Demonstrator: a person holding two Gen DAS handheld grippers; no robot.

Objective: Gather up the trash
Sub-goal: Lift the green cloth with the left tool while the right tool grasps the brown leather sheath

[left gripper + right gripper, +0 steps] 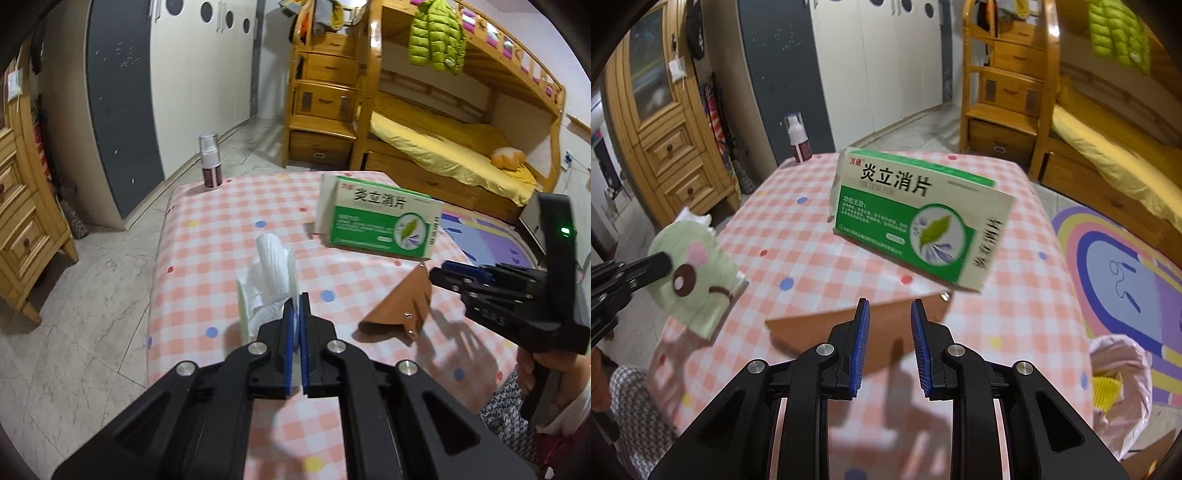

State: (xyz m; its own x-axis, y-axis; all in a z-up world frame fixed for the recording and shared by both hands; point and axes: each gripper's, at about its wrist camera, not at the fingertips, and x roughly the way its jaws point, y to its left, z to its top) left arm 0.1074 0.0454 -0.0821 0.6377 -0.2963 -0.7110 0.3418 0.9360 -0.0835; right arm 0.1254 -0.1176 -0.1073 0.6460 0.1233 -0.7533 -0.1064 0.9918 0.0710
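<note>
My left gripper (297, 299) is shut on a tissue pack, white in the left wrist view (267, 273) and pale green with a cartoon face in the right wrist view (698, 273), held above the checked table (221, 240). My right gripper (888, 310) is open and empty, just above a brown leather pouch (849, 325), which also shows in the left wrist view (400, 306). A green and white medicine box (916, 218) lies beyond the pouch and also shows in the left wrist view (380, 221).
A spray bottle (210, 162) stands at the table's far left corner. A pink bag (1119, 387) with something yellow inside sits on the floor to the right of the table. A wooden cabinet (665, 122) is at the left, a bunk bed (443, 129) behind.
</note>
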